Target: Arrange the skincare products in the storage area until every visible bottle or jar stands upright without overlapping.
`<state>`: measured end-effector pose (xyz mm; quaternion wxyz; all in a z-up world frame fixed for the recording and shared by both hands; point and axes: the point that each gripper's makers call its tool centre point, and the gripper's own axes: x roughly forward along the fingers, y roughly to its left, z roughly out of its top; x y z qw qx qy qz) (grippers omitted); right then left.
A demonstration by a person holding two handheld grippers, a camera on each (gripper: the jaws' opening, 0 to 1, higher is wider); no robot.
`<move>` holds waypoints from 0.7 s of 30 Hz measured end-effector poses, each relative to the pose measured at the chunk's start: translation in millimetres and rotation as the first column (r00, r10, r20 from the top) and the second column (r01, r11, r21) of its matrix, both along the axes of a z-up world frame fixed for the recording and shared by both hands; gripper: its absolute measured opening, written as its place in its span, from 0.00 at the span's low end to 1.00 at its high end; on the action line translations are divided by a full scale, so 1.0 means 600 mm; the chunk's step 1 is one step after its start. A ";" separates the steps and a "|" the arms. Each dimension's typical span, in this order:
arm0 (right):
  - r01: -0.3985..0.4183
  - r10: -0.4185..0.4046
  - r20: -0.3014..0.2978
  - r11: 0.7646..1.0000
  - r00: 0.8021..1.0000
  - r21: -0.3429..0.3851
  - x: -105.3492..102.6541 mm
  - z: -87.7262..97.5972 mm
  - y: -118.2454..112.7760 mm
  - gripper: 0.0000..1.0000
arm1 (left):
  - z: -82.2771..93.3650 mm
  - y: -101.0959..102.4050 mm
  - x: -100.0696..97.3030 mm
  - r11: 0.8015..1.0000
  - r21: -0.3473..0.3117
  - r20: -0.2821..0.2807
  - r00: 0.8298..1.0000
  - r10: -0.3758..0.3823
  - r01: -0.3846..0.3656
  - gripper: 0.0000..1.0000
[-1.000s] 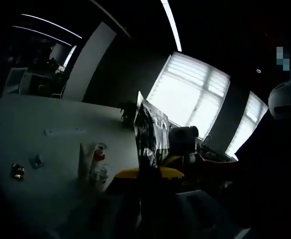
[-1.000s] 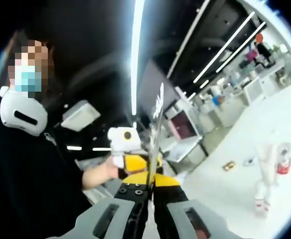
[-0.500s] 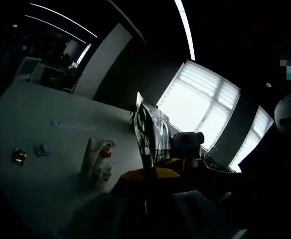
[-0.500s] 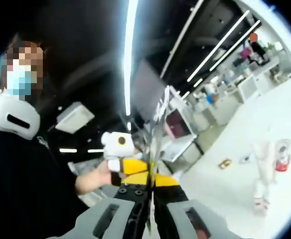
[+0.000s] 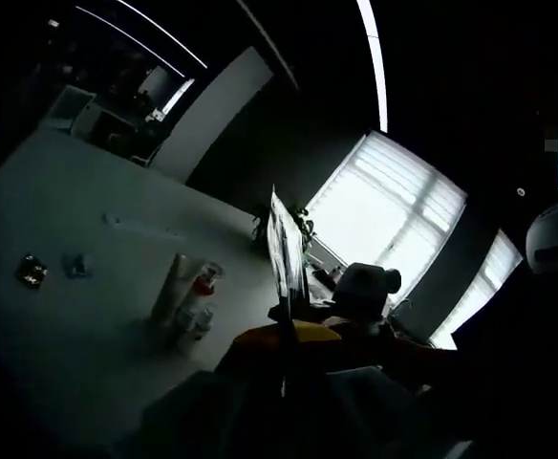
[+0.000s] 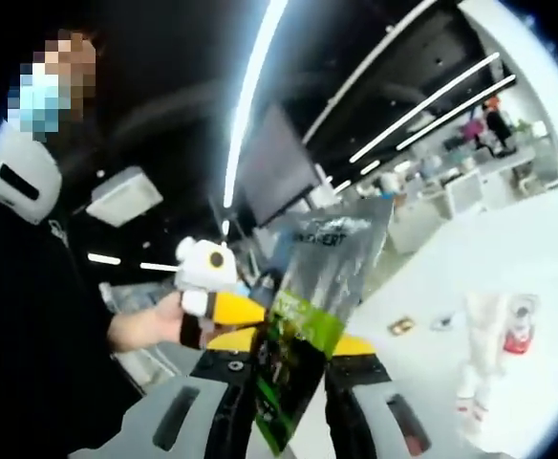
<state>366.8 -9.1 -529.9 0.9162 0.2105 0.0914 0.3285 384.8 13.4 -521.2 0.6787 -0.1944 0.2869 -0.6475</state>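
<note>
Both grippers pinch one flat printed sachet [image 6: 312, 316] held up in the air: the right gripper [image 6: 293, 402] has its jaws closed on the lower edge, and the left gripper [image 5: 284, 368] likewise nips it [image 5: 284, 253] edge-on. Beyond, on the white table [image 6: 537, 229], a tall tube [image 6: 480, 320] and small bottles [image 6: 518, 325] already stand upright in a close cluster. Judging from this, the sachet remains to be placed, and whether the cluster overlaps is unclear.

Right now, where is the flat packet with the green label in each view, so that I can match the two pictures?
Left gripper view: the packet stands near centre, seen almost edge-on and dark, rising from the claw at the bottom.
Right gripper view: the packet fills the lower centre, its face with the green label turned to the camera.
Shared landmark: the group of bottles on the white table.
</note>
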 end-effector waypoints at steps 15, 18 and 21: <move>0.047 -0.052 -0.066 0.996 0.996 -0.081 -0.007 -0.048 -0.013 0.66 | -0.044 0.007 0.032 0.999 0.038 -0.069 0.997 0.037 -0.034 0.01; 0.061 -0.068 -0.082 0.994 0.994 -0.088 -0.010 -0.057 -0.018 0.71 | -0.055 0.007 0.039 0.998 0.046 -0.082 0.996 0.045 -0.041 0.01; 0.072 -0.081 -0.097 0.993 0.992 -0.097 -0.014 -0.066 -0.022 0.79 | -0.064 0.006 0.046 0.998 0.049 -0.102 0.993 0.052 -0.047 0.01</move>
